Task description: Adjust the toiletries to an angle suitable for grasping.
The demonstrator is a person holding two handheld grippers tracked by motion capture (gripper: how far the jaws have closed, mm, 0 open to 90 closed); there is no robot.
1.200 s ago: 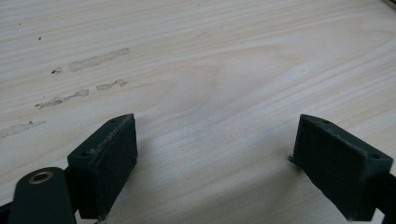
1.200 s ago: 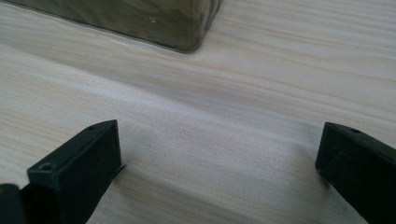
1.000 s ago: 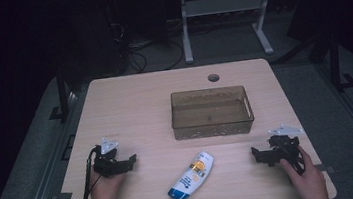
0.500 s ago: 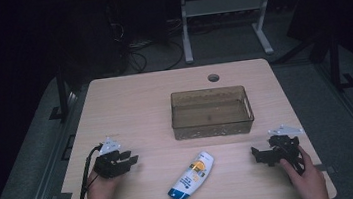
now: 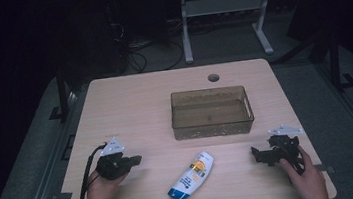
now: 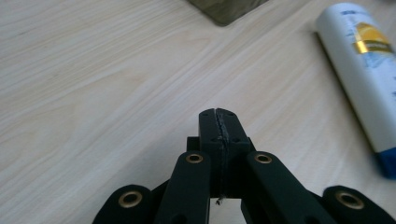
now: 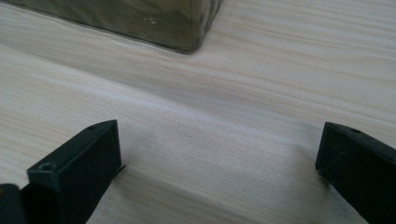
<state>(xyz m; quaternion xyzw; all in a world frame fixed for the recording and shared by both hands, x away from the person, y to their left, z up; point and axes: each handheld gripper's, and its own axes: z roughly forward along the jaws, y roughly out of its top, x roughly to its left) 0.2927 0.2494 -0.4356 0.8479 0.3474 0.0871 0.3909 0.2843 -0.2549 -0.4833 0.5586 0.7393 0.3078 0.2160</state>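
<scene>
A white bottle with a blue cap (image 5: 192, 176) lies on its side near the front middle of the wooden table (image 5: 135, 109); in the left gripper view the bottle (image 6: 369, 70) sits at the right. My left gripper (image 5: 133, 160) hovers to the left of it, apart from it. Its jaws have just been closing and now meet with nothing between them, as the left gripper (image 6: 218, 116) shows close up. My right gripper (image 5: 255, 153) rests at the front right, and the right gripper (image 7: 219, 154) stands open over bare wood.
A brownish see-through bin (image 5: 209, 92) stands in the middle of the table; its corner (image 7: 140, 18) lies ahead of the right gripper. A cable hole (image 5: 213, 77) is behind it. A white stand (image 5: 219, 9) and cables are on the floor beyond.
The left gripper's jaws went from wide open to shut, and that hand lifted slightly. The right hand and the bottle stayed where they were.
</scene>
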